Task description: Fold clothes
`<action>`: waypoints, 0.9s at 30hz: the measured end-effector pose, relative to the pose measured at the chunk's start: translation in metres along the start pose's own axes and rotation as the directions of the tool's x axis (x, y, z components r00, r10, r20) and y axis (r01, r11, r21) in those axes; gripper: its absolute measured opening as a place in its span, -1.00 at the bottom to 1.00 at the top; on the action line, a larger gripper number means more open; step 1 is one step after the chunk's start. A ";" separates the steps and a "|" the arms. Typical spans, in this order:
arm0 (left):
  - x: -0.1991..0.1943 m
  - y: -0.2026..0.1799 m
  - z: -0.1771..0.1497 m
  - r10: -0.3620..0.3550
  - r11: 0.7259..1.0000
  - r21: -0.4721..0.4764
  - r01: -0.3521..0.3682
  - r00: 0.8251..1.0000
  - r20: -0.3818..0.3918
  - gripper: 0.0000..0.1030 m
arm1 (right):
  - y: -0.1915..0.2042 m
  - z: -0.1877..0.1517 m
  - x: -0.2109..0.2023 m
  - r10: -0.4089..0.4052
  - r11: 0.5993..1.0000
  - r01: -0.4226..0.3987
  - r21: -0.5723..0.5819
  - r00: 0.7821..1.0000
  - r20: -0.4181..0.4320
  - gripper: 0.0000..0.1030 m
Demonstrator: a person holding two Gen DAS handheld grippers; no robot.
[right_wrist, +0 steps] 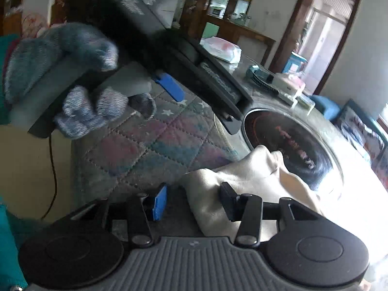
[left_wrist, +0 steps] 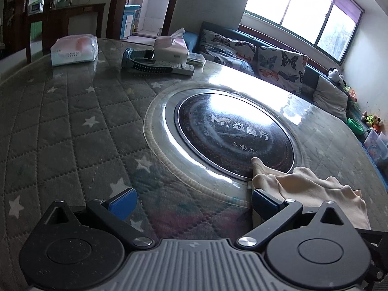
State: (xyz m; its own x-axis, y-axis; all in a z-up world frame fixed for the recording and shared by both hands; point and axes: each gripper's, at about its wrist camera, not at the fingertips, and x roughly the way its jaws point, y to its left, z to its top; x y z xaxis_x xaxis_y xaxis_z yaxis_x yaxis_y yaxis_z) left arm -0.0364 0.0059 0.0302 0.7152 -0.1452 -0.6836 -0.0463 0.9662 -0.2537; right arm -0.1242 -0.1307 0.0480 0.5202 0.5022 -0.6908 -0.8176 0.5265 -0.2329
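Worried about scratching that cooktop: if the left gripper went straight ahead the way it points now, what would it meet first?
Probably bare quilted table cover, then the round cooktop. The left gripper is open; the cream garment sits by its right finger, likely just off the line.

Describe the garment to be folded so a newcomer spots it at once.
Find the round black glass cooktop set into the star-quilted table cover. On its near edge lies a crumpled cream cloth garment, one tip over the glass. It is the only loose fabric there; the tissue box and remote sit far across.
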 end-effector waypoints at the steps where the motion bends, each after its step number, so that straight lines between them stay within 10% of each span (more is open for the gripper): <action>1: 0.000 0.001 0.000 -0.007 1.000 -0.008 0.007 1.000 -0.003 0.97 | 0.000 0.001 -0.001 -0.006 1.000 0.006 -0.004 1.000 -0.001 -0.17; 15: 0.005 0.000 -0.001 -0.229 0.957 -0.204 0.208 0.970 -0.086 0.83 | -0.016 0.001 -0.008 -0.034 0.995 0.030 0.094 0.998 0.044 -0.73; 22: 0.016 -0.006 -0.001 -0.355 0.890 -0.347 0.296 0.927 -0.118 0.83 | -0.033 0.002 -0.026 -0.020 0.978 -0.002 0.210 0.994 0.105 -0.76; 27: 0.031 -0.007 -0.003 -0.446 0.818 -0.463 0.341 0.884 -0.138 0.39 | -0.042 0.000 -0.039 -0.022 0.968 -0.014 0.252 0.990 0.142 -0.77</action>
State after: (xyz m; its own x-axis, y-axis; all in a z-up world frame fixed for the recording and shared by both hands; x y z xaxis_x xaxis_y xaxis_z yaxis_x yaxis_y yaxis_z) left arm -0.0161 -0.0063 0.0090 0.5565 -0.5891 -0.5858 -0.1168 0.6426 -0.7572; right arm -0.1102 -0.1724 0.0851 0.5678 0.5825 -0.5816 -0.7365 0.6750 -0.0430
